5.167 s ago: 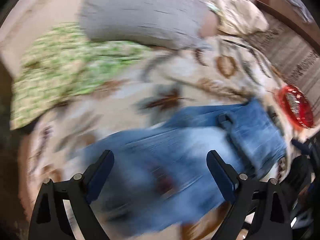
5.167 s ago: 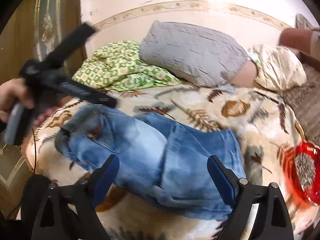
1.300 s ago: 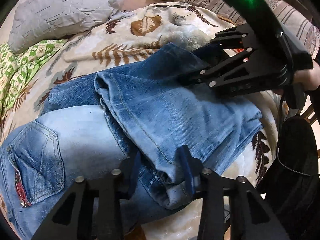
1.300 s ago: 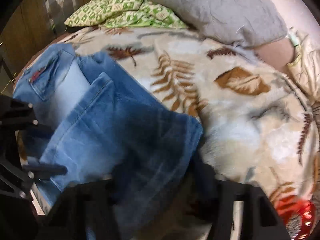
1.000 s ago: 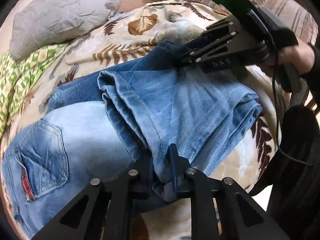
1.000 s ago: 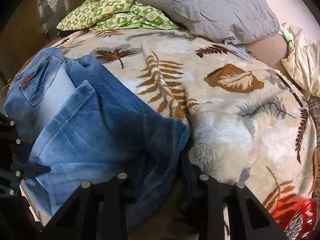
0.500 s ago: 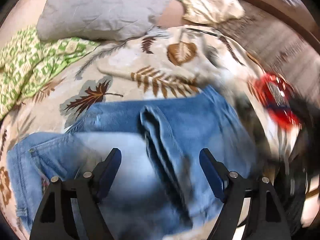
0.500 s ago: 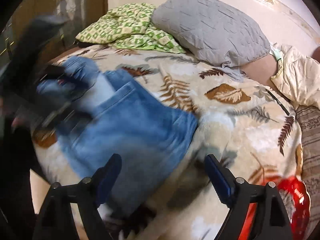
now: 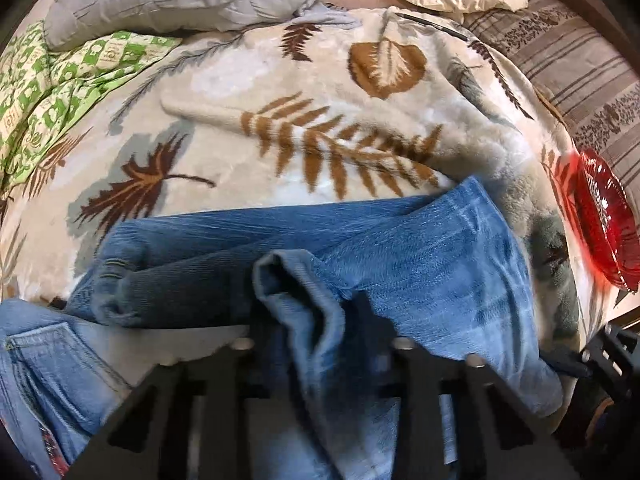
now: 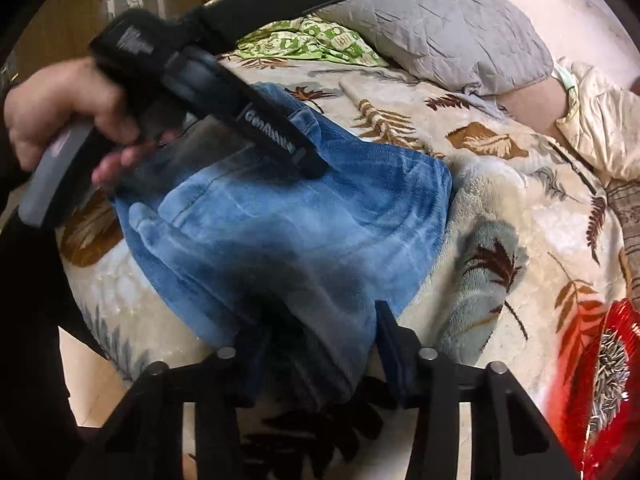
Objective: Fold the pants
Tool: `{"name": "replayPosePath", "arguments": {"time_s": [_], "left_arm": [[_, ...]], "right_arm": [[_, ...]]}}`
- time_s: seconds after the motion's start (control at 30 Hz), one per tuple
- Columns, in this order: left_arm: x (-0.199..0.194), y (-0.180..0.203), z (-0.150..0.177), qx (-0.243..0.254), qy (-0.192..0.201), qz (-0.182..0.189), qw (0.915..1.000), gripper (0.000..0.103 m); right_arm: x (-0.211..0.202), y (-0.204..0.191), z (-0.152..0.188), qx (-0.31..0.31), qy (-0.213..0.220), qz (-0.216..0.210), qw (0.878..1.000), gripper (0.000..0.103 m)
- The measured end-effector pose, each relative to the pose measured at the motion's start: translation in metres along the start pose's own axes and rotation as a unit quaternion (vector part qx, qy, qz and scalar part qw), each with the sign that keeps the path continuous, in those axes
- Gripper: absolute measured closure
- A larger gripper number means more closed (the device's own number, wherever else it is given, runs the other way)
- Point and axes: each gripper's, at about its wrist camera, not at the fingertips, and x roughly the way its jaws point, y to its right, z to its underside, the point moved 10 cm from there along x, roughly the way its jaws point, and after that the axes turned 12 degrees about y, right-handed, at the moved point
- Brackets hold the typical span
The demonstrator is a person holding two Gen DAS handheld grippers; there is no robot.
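While the folded jeans (image 9: 420,264) lie on the leaf-print blanket (image 9: 248,80), both the left gripper (image 9: 308,328) and right gripper (image 10: 320,344), at six o'clock, are closing with denim between their jaws.

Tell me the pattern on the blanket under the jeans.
Cream blanket with brown fern and leaf prints, clearest in the left wrist view.

black fingers (image 10: 390,354), silver screws, seemingly dark sleeve (image 10: 28,320)

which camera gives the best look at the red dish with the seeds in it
The right wrist view: there the red dish sits at the lower right, blurred, with the dark seeds inside visible. The left wrist view catches only its smeared rim at the right edge, contents unreadable.
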Motion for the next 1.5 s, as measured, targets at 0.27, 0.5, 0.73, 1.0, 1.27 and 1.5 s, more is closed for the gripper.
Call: {"name": "replayPosePath", "arguments": {"time_s": [0.27,0.5,0.73,1.0,1.27,1.5], "left_arm": [[0.006,-0.01,-0.002,-0.01,0.0,0.0,1.0,0.085],[0.001,-0.014,-0.006,0.001,0.01,-0.01,0.9999,0.075],[-0.042,-0.021,-0.011,0.006,0.054,-0.03,0.998,0.007],[-0.091,-0.063,0.0,0.009,0.06,-0.052,0.9968,0.007],[-0.15,-0.129,0.047,-0.003,0.071,-0.092,0.9932,0.007],[-0.197,-0.183,0.099,-0.06,0.091,-0.116,0.9872,0.007]], "right_arm": [[-0.011,-0.009,0.008,-0.026,-0.004,0.016,1.0,0.07],[-0.011,-0.008,0.007,-0.027,0.0,0.025,0.999,0.066],[-0.04,-0.015,-0.009,-0.035,0.057,0.051,0.996,0.015],[-0.057,-0.027,-0.035,-0.021,0.069,0.067,0.995,0.011],[-0.059,-0.054,-0.07,0.001,0.085,0.06,0.995,0.01],[-0.055,-0.1,-0.1,-0.024,0.103,0.045,0.993,0.01]]}}
